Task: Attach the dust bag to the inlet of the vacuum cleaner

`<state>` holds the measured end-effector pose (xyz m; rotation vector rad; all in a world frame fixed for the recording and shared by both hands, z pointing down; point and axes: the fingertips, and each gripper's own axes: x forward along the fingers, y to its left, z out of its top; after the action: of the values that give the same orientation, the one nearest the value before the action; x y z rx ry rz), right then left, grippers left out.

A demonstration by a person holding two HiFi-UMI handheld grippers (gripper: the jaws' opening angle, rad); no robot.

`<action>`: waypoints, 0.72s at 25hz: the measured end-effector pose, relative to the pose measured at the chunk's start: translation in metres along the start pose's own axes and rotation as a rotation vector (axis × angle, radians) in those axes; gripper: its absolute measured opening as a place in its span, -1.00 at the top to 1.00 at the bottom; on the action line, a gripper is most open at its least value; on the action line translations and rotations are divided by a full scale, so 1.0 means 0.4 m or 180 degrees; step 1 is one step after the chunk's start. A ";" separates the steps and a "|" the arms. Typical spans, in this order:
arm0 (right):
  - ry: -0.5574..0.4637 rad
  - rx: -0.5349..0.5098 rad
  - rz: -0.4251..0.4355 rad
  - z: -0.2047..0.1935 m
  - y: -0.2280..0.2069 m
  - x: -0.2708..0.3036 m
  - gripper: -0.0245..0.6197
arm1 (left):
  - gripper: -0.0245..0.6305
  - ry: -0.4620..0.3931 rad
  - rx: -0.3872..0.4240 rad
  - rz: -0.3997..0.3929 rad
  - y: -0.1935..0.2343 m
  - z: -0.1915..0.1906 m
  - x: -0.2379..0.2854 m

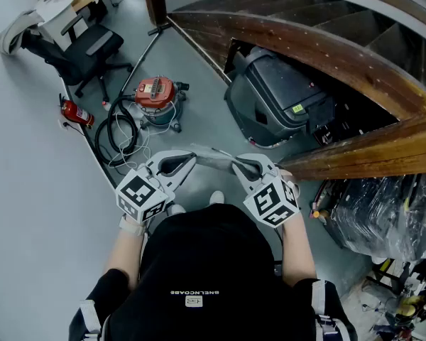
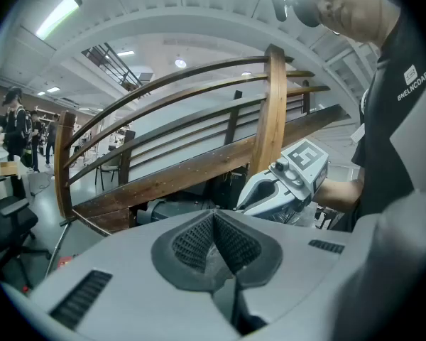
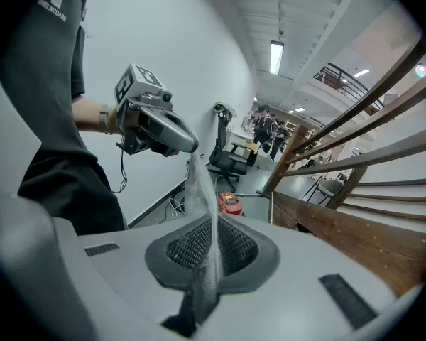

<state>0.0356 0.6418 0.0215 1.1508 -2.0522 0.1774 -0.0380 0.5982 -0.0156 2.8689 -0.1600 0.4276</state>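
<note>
A thin grey dust bag [image 1: 213, 158] hangs stretched between my two grippers in front of my body. My left gripper [image 1: 185, 163] is shut on the bag's left end. My right gripper [image 1: 239, 166] is shut on its right end. In the right gripper view the bag [image 3: 199, 190] runs as a flat strip from my right gripper [image 3: 213, 244] up to the left gripper [image 3: 189, 150]. In the left gripper view my left gripper [image 2: 214, 236] has its pads pressed together. The red vacuum cleaner [image 1: 156, 94] stands on the floor well ahead of both grippers, left of centre.
A black hose and cable coil [image 1: 124, 130] lies by the vacuum, a fire extinguisher [image 1: 77, 112] to its left and a black office chair [image 1: 85, 52] beyond. A wooden stair rail [image 1: 305, 41] and a black machine [image 1: 277, 105] stand to the right; plastic-wrapped goods [image 1: 383, 215] lie nearer.
</note>
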 end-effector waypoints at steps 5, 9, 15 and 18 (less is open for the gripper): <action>0.0001 -0.0014 0.0037 -0.021 0.003 -0.004 0.78 | 0.88 0.0050 0.0046 -0.0027 -0.020 -0.014 0.022; -0.0012 -0.0014 0.0069 -0.051 -0.015 -0.014 0.78 | 0.88 0.0083 0.0049 -0.0010 -0.034 -0.017 0.059; -0.0123 0.0053 0.0120 -0.094 -0.063 -0.029 0.78 | 0.88 0.0060 0.0030 0.0091 -0.044 -0.005 0.128; -0.0158 -0.0013 0.0169 -0.115 -0.087 -0.031 0.78 | 0.88 0.0019 0.0004 0.0158 -0.048 0.003 0.168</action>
<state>0.0920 0.6508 0.0373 1.1091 -2.1270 0.1722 0.0290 0.6115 -0.0007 2.8698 -0.2302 0.4459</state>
